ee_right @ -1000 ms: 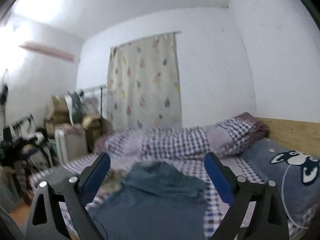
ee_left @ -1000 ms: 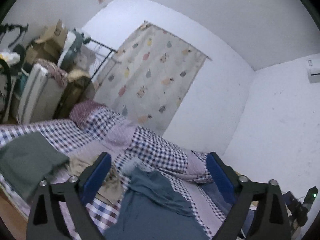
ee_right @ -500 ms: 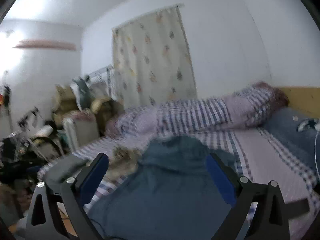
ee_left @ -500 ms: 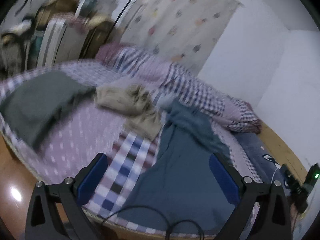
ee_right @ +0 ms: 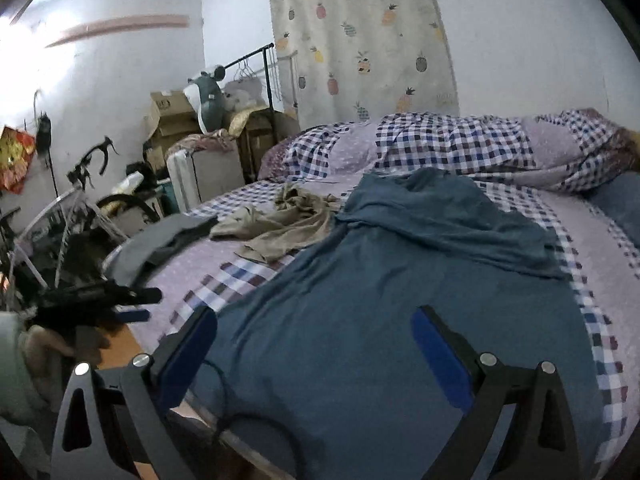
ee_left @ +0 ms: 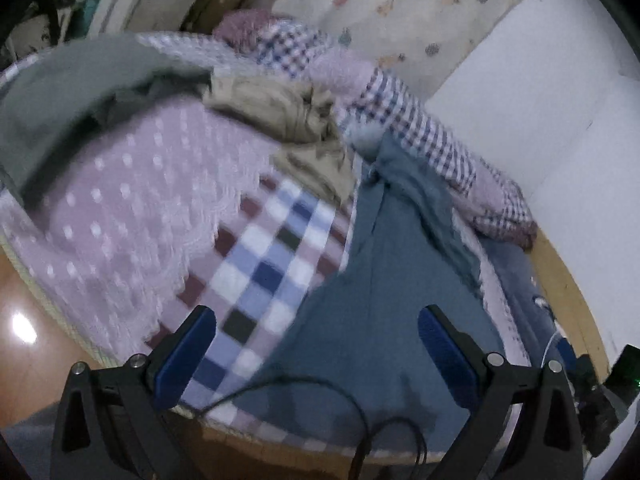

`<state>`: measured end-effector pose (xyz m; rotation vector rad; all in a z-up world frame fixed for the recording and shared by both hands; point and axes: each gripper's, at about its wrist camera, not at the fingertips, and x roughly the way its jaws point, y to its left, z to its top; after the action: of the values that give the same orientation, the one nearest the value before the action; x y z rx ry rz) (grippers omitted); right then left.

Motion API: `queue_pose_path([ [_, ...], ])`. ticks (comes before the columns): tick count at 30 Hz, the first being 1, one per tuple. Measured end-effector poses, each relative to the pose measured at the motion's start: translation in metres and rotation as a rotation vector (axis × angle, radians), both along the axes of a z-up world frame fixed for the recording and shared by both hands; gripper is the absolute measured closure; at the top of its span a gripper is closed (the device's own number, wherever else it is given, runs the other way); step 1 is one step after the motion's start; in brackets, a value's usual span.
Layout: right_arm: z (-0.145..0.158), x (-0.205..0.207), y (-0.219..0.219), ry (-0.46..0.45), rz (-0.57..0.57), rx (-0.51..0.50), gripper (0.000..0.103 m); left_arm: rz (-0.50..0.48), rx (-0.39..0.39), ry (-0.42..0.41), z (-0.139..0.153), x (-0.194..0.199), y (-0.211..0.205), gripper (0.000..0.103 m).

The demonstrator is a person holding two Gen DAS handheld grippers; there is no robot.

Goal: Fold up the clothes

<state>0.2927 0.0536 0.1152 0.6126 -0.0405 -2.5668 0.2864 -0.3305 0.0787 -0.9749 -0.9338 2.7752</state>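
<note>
Blue garment flat beneath both gaping tools.

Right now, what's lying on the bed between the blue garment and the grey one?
A crumpled tan garment lies between the blue garment and the grey garment, on the checked bedsheet. The right wrist view shows it best.
</note>
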Motion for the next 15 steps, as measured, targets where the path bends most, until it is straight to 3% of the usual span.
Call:
queue_pose_path([
  [4,0.055,0.011,0.016,0.132,-0.025,0.024,0.003,0.097,-0.083,0.162,0.072,0.018,-0.03,0.001],
  [9,0.15,0.018,0.049,0.314,-0.098,0.131,0.003,0.211,-0.147,0.434,0.197,0.079,-0.075,0.001],
  [12,0.211,0.035,0.077,0.385,-0.125,0.136,0.003,0.246,-0.221,0.538,0.25,0.116,-0.085,0.001],
  [15,0.254,0.056,0.097,0.435,-0.143,0.131,0.003,0.262,-0.285,0.607,0.282,0.147,-0.085,0.001],
])
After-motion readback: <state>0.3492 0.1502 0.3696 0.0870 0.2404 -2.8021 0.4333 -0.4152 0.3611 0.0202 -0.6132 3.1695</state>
